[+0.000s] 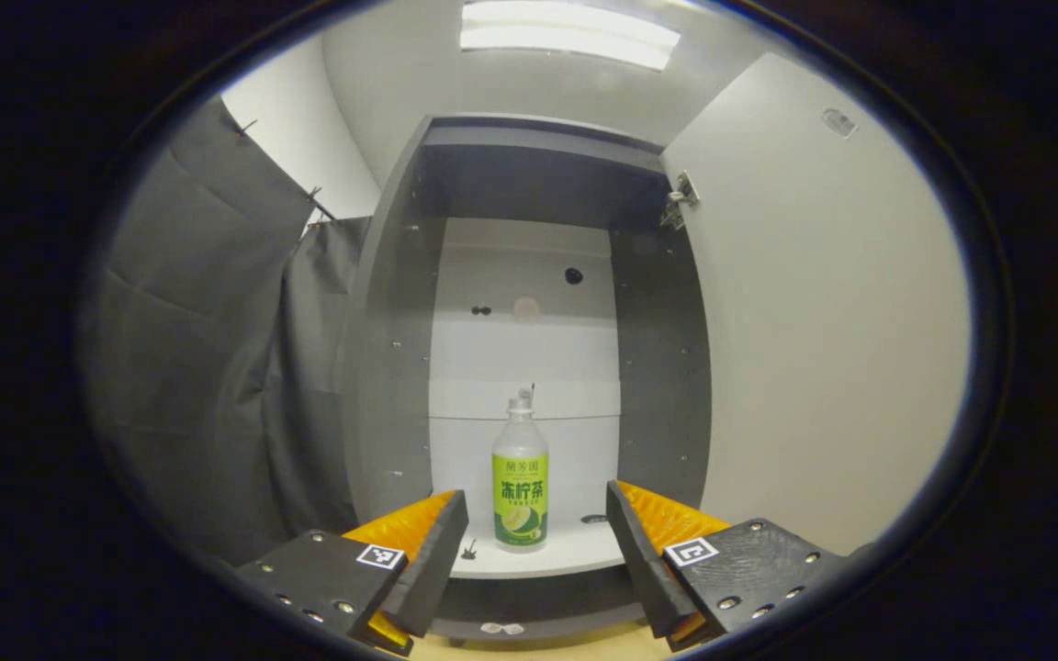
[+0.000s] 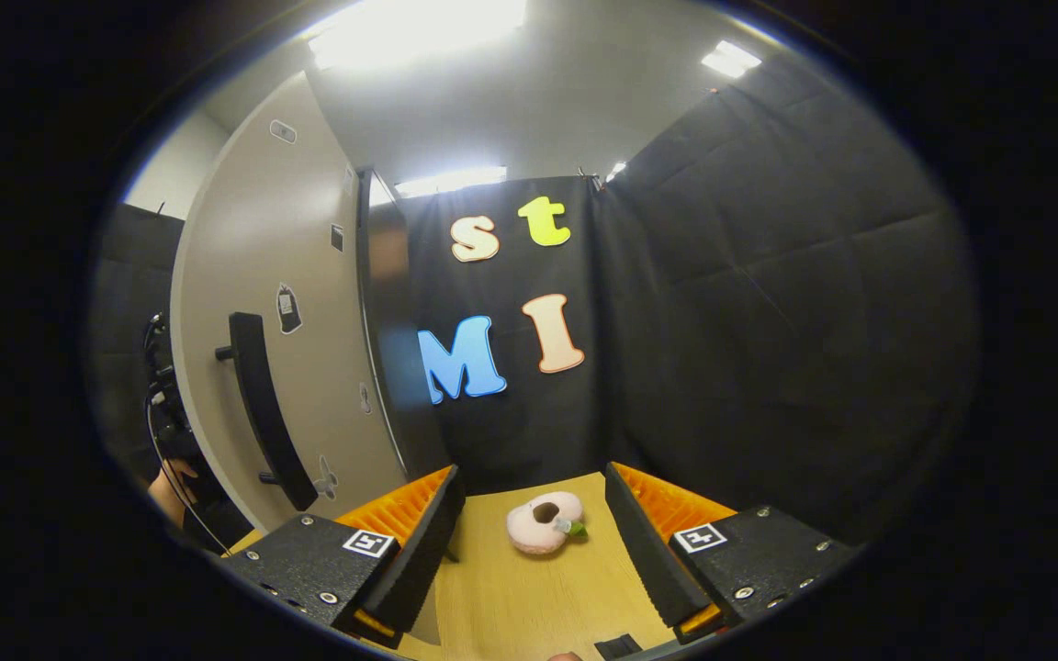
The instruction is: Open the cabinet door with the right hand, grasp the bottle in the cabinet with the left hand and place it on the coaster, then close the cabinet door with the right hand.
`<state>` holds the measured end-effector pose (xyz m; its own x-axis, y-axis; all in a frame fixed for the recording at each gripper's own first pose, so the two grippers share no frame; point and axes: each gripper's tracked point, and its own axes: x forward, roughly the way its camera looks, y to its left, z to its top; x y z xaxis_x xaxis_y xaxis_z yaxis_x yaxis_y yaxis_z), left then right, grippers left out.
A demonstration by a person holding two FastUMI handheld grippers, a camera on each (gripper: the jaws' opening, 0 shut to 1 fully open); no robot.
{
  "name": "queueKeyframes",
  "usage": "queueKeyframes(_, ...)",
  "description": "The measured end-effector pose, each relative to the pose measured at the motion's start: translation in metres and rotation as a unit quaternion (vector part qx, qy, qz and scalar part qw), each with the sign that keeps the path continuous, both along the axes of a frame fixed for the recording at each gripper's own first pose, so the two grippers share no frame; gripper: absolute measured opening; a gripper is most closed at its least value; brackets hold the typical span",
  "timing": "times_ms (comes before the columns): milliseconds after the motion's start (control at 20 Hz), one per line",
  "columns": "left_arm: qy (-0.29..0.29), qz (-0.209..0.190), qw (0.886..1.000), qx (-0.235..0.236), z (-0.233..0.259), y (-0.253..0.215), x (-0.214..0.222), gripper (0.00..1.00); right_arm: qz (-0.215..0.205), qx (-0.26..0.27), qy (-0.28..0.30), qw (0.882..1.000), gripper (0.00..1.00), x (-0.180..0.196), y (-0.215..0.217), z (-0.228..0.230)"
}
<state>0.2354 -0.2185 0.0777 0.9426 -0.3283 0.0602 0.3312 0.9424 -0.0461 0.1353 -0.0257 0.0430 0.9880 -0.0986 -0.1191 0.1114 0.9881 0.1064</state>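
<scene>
the tall pale cabinet door (image 1: 823, 312) already stands swung wide, so the opening step looks done; grasping, placing and closing are all left. in the left gripper view the clear plastic bottle with a green and yellow label and a pale cap (image 1: 520, 477) stands upright on the white bottom shelf (image 1: 575, 555) of the dark grey cabinet (image 1: 382, 367), untouched. the left gripper (image 1: 536, 542) has its fingers spread apart and grasps nothing. the bottle sits ahead of the fingertips and between their lines, a little nearer the left finger than the right, well apart from both. judging by that, the gripper needs to travel forward into the cabinet, with a slight shift so the bottle centres in the gap, before the fingers can press on the label.

in the right gripper view the right gripper (image 2: 534, 542) is also released, fingers wide with nothing between them. just ahead of its fingertips, roughly centred in the gap, lies the round pink coaster with a dark middle and small green leaf (image 2: 543, 523) on the light wooden tabletop (image 2: 511, 606). to the left of the fingers is the door's outer face with its long black bar handle (image 2: 263, 404), apart from the gripper.
</scene>
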Motion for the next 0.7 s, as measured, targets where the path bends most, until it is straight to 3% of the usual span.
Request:
queueKeyframes(50, 0.004, -0.006, 1.000, 0.000, -0.005, -0.003, 0.013, 0.92, -0.006, 0.001, 0.002, 1.000, 0.91, 0.000, 0.001, -0.003)
queueKeyframes(100, 0.007, -0.010, 1.000, 0.001, -0.009, -0.005, 0.024, 0.92, -0.012, 0.002, 0.005, 1.000, 0.95, 0.000, 0.001, -0.006)
queueKeyframes(150, 0.010, -0.012, 1.000, 0.003, -0.014, -0.007, 0.033, 0.92, -0.019, 0.002, 0.009, 1.000, 0.91, 0.003, 0.002, -0.010)
queueKeyframes(300, 0.020, -0.015, 1.000, 0.005, -0.027, -0.012, 0.059, 0.92, -0.037, -0.005, 0.024, 0.999, 0.95, 0.009, 0.001, -0.024)
queueKeyframes(350, 0.024, -0.014, 1.000, 0.007, -0.031, -0.013, 0.068, 0.82, -0.041, -0.003, 0.027, 0.999, 0.91, 0.011, 0.004, -0.028)
queueKeyframes(450, 0.029, -0.008, 0.999, 0.015, -0.043, -0.009, 0.088, 0.82, -0.046, 0.003, 0.030, 0.998, 0.95, 0.016, 0.008, -0.034)
queueKeyframes(500, 0.032, -0.008, 0.999, 0.020, -0.049, -0.009, 0.097, 0.91, -0.053, 0.006, 0.030, 0.998, 0.95, 0.017, 0.008, -0.034)
queueKeyframes(700, 0.044, -0.029, 0.998, 0.028, -0.063, -0.020, 0.113, 0.87, -0.084, -0.005, 0.032, 0.996, 0.95, 0.021, 0.005, -0.037)
